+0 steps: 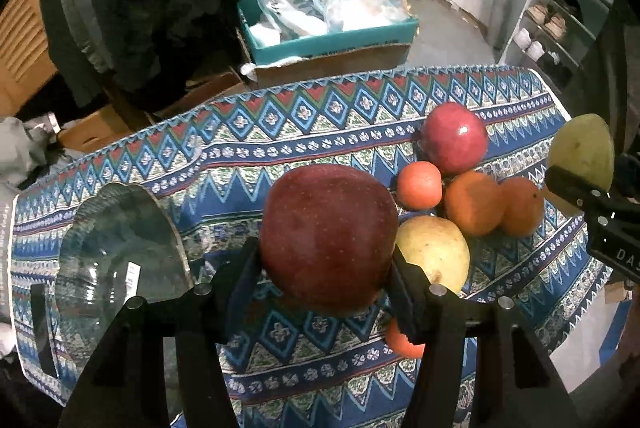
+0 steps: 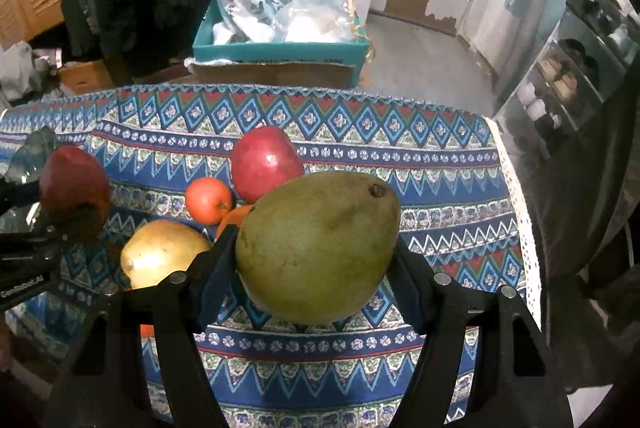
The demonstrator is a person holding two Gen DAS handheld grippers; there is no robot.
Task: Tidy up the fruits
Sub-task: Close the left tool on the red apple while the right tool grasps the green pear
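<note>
Left tool gripping red apple, right tool gripping mango

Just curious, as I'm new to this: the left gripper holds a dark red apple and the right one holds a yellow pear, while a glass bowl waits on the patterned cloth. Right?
Not quite. The right gripper holds a green mango, as the right wrist view shows; the yellow pear lies on the cloth. The left gripper does hold the dark red apple, and the glass bowl waits there.

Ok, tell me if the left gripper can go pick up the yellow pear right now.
Probably not yet. The left gripper is already shut on the dark red apple, so its fingers are full. The yellow pear lies uncovered just beside it on the tablecloth.
</note>
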